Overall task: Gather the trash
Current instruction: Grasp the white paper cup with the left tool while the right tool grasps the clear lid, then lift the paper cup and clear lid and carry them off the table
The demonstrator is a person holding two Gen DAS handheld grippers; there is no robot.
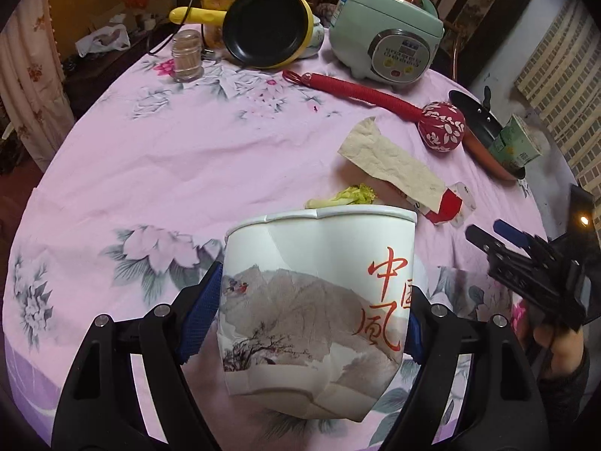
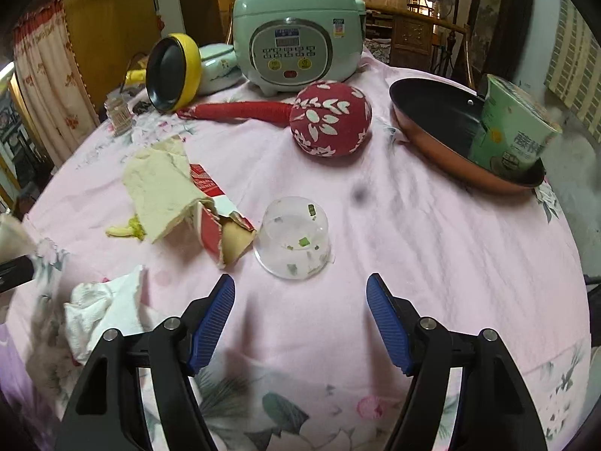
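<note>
Paper is all that the creased white cup point(image 1: 319, 312) is made of, so the left gripper point(image 1: 311, 323), whose blue pads press its dented sides, could buckle it further or let it slip and tip if the squeeze changes. Ahead of the cup lie a vegetable scrap point(image 1: 345, 196), a torn paper towel point(image 1: 390, 163) and a red wrapper point(image 1: 447, 206). Spread wide and empty, the right gripper point(image 2: 300, 323) points at an upturned clear plastic cup point(image 2: 293, 242) just ahead, with a crumpled tissue point(image 2: 109, 310) beside its left finger; too shallow a grasp could skid the cup away.
</note>
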